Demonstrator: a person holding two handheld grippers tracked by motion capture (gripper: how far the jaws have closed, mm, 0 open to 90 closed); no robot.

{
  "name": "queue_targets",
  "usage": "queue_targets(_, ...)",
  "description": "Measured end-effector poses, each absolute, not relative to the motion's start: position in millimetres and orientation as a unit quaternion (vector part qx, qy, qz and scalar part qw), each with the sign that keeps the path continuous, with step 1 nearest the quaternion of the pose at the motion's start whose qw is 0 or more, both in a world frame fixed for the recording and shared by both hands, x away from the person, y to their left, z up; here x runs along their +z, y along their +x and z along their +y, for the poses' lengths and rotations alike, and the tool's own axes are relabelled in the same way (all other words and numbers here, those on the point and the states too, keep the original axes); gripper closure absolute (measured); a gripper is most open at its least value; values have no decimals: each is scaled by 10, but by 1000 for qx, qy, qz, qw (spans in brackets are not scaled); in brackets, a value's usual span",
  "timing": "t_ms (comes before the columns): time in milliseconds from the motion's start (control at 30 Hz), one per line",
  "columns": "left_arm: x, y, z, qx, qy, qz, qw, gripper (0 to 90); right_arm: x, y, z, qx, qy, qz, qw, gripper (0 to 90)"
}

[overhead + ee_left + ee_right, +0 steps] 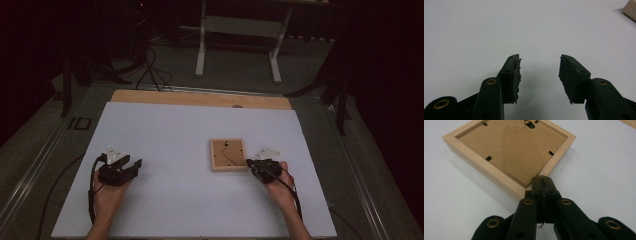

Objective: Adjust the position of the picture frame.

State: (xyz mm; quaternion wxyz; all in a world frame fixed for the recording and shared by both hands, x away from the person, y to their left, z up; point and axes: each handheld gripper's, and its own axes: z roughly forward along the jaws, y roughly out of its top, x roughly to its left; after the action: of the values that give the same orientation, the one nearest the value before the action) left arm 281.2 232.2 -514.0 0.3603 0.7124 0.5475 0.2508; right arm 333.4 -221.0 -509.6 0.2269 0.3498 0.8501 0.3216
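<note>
A square light-wood picture frame [228, 155] lies face down on the white board [175, 200], its brown backing and small hanger on top. My right gripper [249, 163] is just right of it, held in the person's right hand. In the right gripper view the right gripper [543, 179] is shut with nothing between its pads, its tips at the frame's [511, 150] near corner. Whether they touch the wood I cannot tell. My left gripper [136, 165] rests far to the left of the frame, apart from it. Its jaws stand open over bare board in the left gripper view [540, 61]. A corner of the frame [630, 10] peeks in at the top right there.
A strip of wooden tabletop [200, 98] shows beyond the board's far edge. Past the table stand the white legs of a desk [201, 50] and black cables [150, 70] on the floor. Dark stands flank the table left and right.
</note>
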Motion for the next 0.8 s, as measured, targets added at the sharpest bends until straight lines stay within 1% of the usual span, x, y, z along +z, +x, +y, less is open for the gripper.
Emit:
queue_targets(467, -5141, 2814, 2323, 251, 713, 547, 360, 510, -5087, 3164, -1958, 325, 303, 871, 207, 898)
queue_targets(567, -5141, 2814, 2323, 251, 713, 547, 360, 510, -5075, 3126, -1834, 325, 285, 880, 196, 898)
queue_targets(800, -5143, 2816, 2320, 250, 713, 547, 360, 509, -5063, 3085, -1616, 322, 251, 893, 188, 898)
